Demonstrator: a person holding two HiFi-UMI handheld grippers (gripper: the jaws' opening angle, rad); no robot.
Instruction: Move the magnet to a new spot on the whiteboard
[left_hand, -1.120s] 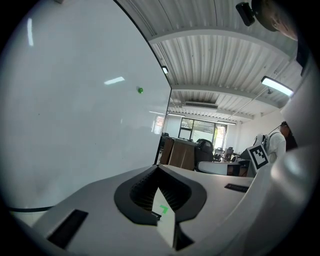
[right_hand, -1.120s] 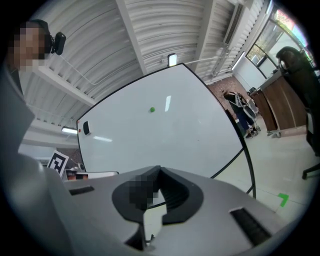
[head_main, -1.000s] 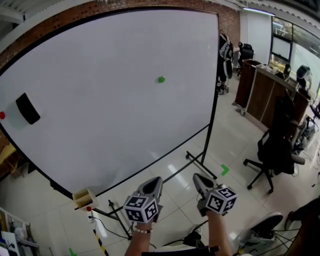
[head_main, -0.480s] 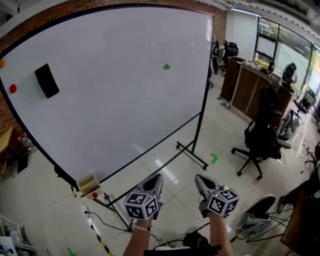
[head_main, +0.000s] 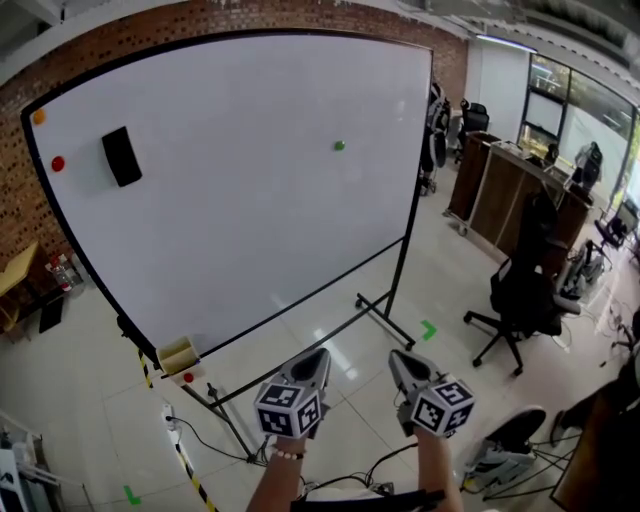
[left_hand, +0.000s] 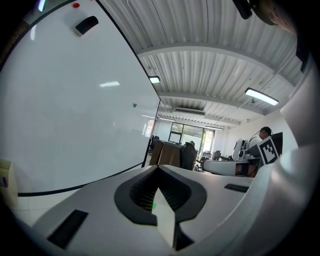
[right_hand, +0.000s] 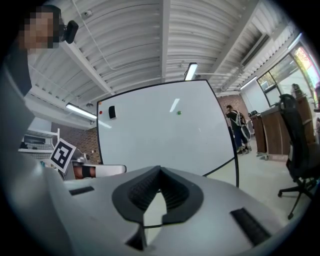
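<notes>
While high on whiteboard (head_main: 230, 230), green magnet (head_main: 339, 145)

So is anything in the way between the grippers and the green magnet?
Nothing visible is. The green magnet sits on a bare part of the whiteboard, and only open floor lies between it and the left gripper and right gripper.

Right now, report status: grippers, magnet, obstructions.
Left gripper and right gripper shut, empty, low, short of the whiteboard. Green magnet on its upper right, untouched. Nothing seen between.
</notes>
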